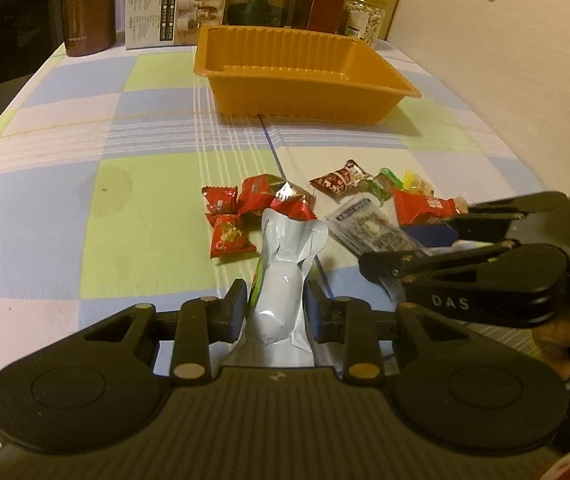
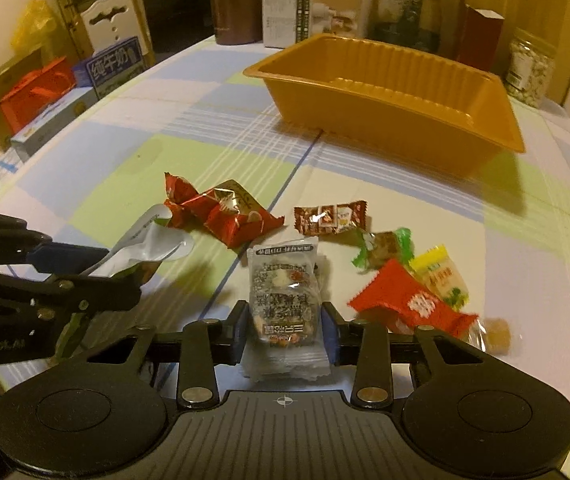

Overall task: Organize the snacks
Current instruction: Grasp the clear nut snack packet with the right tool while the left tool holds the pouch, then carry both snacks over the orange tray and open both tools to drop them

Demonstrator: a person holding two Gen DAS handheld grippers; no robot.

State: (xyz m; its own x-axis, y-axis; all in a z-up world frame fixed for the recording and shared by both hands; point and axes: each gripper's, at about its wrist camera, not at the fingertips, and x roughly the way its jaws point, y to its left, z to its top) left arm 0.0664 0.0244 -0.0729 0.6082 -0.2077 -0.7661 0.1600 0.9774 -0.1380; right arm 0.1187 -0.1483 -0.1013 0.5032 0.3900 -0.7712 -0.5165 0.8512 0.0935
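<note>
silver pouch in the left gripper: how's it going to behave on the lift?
Likely floppy: the silver pouch is creased and pinched in where the left gripper clamps it, and its free top sags sideways. Probably light, since thin foil buckles that easily. The glossy film may slip, so I'd keep the squeeze firm on the way to the orange tray.

"DAS" in pale letters on the right gripper (image 1: 405, 240) arm, "纯牛奶" on a blue milk carton (image 2: 115, 65) far left of the right gripper, "Robot.AI" partly readable on the left gripper (image 2: 97, 268) body, snack wrapper print illegible
</note>
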